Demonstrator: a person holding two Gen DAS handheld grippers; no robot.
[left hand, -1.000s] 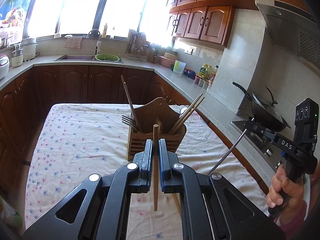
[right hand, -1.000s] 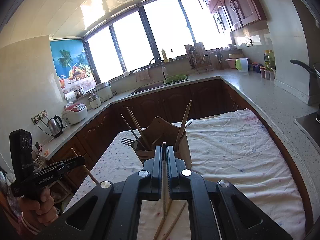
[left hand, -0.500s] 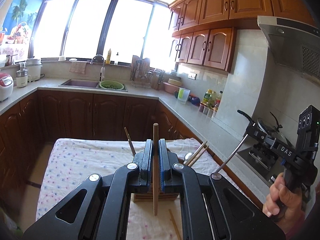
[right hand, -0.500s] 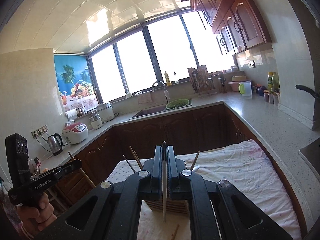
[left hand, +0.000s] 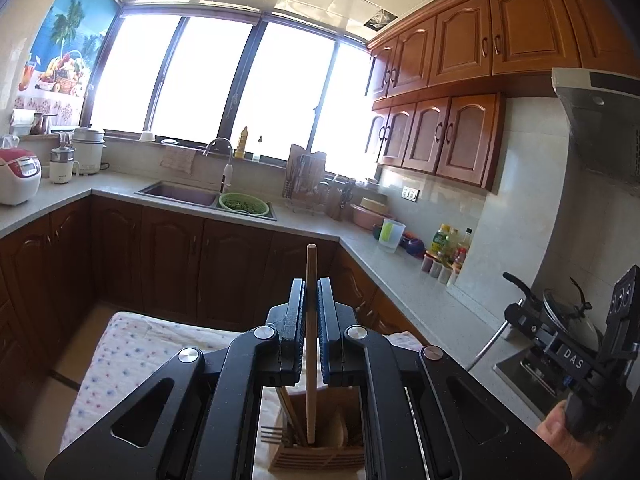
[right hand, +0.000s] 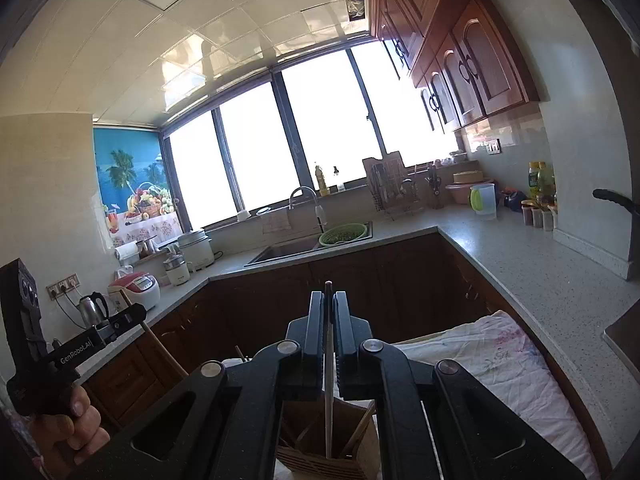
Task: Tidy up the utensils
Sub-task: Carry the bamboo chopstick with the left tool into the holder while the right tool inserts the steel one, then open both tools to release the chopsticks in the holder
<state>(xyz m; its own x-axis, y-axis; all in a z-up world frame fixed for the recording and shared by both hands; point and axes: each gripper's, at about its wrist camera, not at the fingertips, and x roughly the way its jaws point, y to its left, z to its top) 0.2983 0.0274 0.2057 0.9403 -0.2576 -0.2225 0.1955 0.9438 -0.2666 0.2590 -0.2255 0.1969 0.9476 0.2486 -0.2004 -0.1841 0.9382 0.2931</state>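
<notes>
Your left gripper point(left hand: 310, 304) is clamped on a round wooden chopstick point(left hand: 311, 344), held upright with its lower end down inside the slatted wooden utensil holder point(left hand: 316, 456). Your right gripper point(right hand: 329, 320) pinches a thin metal rod-like utensil point(right hand: 328, 412), tip in the same holder, which sits on the dotted white tablecloth point(left hand: 120, 352).

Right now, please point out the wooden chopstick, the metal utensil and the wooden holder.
wooden chopstick point(left hand: 311, 344): left wrist view, mid shaft.
metal utensil point(right hand: 329, 420): right wrist view, lower shaft.
wooden holder point(left hand: 304, 458): left wrist view, slatted front wall.
</notes>
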